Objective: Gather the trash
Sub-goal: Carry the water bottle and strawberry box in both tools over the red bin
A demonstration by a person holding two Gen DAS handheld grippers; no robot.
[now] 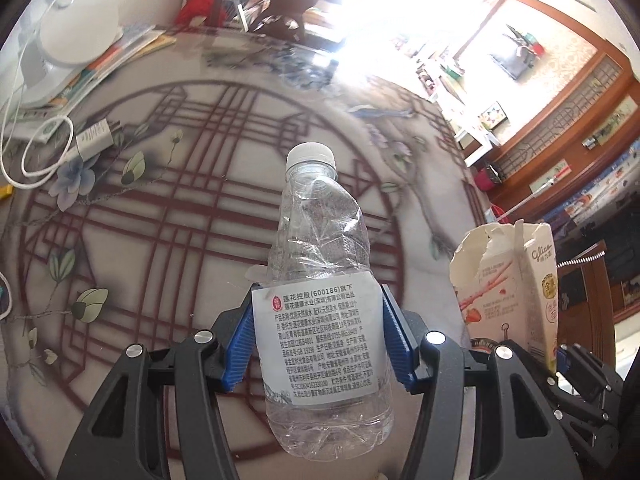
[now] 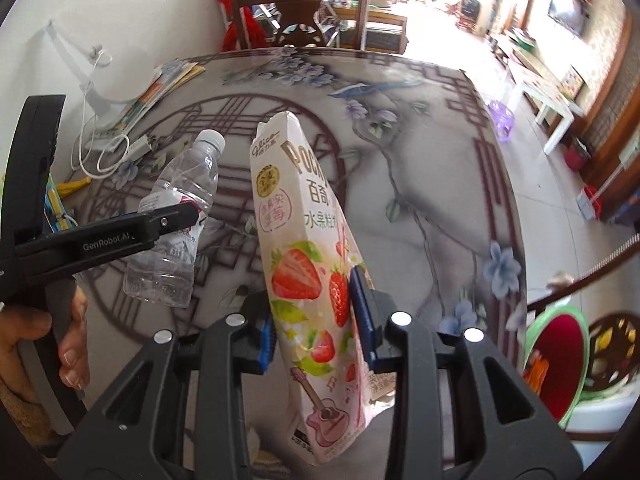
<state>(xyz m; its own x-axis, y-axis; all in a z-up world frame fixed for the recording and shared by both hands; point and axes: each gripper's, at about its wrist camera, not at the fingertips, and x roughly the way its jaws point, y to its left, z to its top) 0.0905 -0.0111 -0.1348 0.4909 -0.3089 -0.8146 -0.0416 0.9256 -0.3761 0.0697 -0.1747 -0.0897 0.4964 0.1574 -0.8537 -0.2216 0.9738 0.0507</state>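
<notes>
My left gripper (image 1: 318, 340) is shut on an empty clear plastic bottle (image 1: 320, 280) with a white cap and a white label, held above the patterned table (image 1: 160, 200). Its blue pads press the label on both sides. My right gripper (image 2: 316, 320) is shut on a torn-open pink strawberry Pocky box (image 2: 304, 240), gripped across its narrow sides. In the right wrist view the bottle (image 2: 176, 224) and the left gripper (image 2: 176, 216) sit to the left, held by a hand (image 2: 68, 340). The Pocky box (image 1: 508, 280) shows at the right of the left wrist view.
A white lamp base (image 1: 76, 28), books (image 1: 100, 76) and a white cable with a grey adapter (image 1: 92, 136) lie at the table's far left. A wooden chair (image 2: 304, 12) stands beyond the table. A green-rimmed bin with a red inside (image 2: 556, 364) stands at the lower right, off the table.
</notes>
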